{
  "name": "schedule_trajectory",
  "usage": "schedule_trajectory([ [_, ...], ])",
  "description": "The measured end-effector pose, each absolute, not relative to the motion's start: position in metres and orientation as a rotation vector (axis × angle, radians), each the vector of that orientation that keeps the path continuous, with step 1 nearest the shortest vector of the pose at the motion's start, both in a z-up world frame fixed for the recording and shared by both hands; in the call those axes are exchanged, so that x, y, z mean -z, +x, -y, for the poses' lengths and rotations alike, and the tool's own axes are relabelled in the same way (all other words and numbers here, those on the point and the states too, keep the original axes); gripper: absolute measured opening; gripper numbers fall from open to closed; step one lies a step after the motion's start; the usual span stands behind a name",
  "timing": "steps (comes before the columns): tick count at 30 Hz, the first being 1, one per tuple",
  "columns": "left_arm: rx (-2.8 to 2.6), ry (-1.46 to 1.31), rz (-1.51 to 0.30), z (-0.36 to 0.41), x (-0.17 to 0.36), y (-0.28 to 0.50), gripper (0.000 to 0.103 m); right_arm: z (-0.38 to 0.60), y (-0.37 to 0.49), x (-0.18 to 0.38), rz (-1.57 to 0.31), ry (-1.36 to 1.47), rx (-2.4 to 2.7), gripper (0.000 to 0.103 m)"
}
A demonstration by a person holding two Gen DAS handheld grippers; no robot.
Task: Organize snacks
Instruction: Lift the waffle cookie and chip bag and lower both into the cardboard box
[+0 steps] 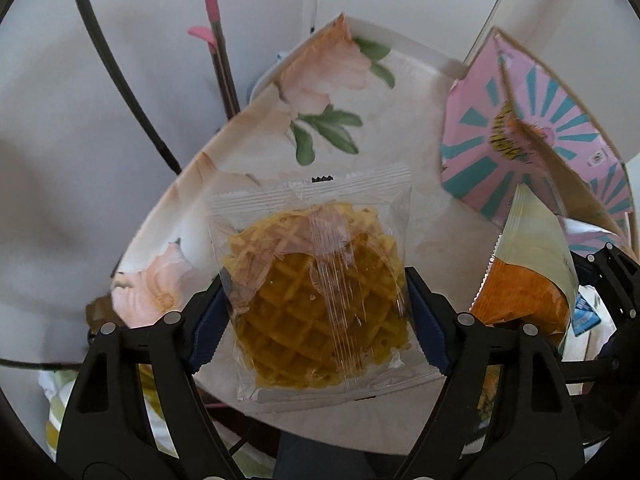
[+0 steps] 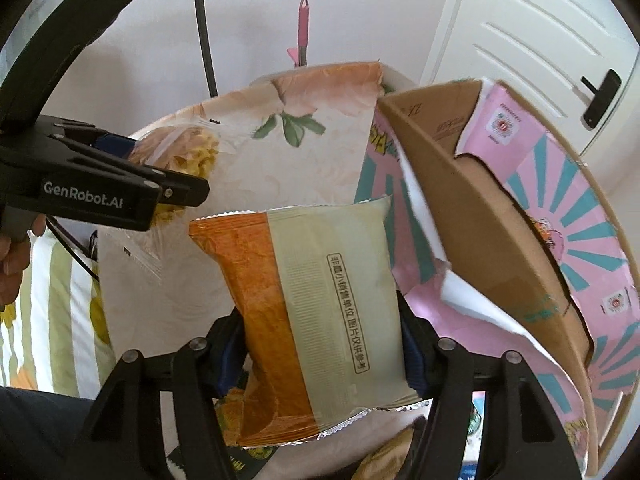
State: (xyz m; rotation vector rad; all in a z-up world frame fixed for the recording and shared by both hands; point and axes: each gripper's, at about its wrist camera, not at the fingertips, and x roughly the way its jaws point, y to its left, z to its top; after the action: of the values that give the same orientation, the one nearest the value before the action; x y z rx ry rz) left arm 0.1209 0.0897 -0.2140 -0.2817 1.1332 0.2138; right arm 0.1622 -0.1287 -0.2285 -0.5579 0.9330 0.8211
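Note:
My left gripper (image 1: 316, 320) is shut on a clear packet holding a golden waffle biscuit (image 1: 316, 276), lifted above the floral tablecloth (image 1: 320, 92). The right wrist view has this gripper (image 2: 168, 172) at upper left with the waffle packet (image 2: 192, 152), a person's hand (image 2: 16, 256) behind it. My right gripper (image 2: 320, 352) is shut on an orange and cream snack packet (image 2: 312, 312), its blue pads pressing both side edges. That packet (image 1: 528, 280) and the right gripper's black frame (image 1: 612, 280) show at the right edge of the left wrist view.
An open pink cardboard box with teal rays (image 2: 520, 220) stands on the right of the table, its brown flaps raised. A pink-tipped pole (image 2: 303, 28) and a black cable (image 1: 120, 92) rise behind the table. A striped cloth (image 2: 52, 312) lies lower left. A white door (image 2: 540, 48) is behind.

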Motion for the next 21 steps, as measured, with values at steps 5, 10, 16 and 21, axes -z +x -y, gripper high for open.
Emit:
schedule_trajectory([
  [5, -0.195, -0.26, -1.076, -0.082, 0.181, 0.104, 0.078, 0.142, 0.146, 0.2, -0.895, -0.52, -0.797, 0.06],
  [10, -0.145, -0.208, -0.986, -0.067, 0.131, 0.095, 0.078, 0.167, 0.136, 0.151, -0.845, -0.445, -0.768, 0.06],
  [16, -0.045, -0.156, -0.898, -0.043, 0.081, 0.105, 0.078, 0.196, 0.136, 0.092, -0.762, -0.371, -0.678, 0.06],
  [21, 0.078, -0.111, -0.853, -0.015, 0.047, 0.133, 0.078, 0.221, 0.146, 0.056, -0.743, -0.311, -0.577, 0.06],
])
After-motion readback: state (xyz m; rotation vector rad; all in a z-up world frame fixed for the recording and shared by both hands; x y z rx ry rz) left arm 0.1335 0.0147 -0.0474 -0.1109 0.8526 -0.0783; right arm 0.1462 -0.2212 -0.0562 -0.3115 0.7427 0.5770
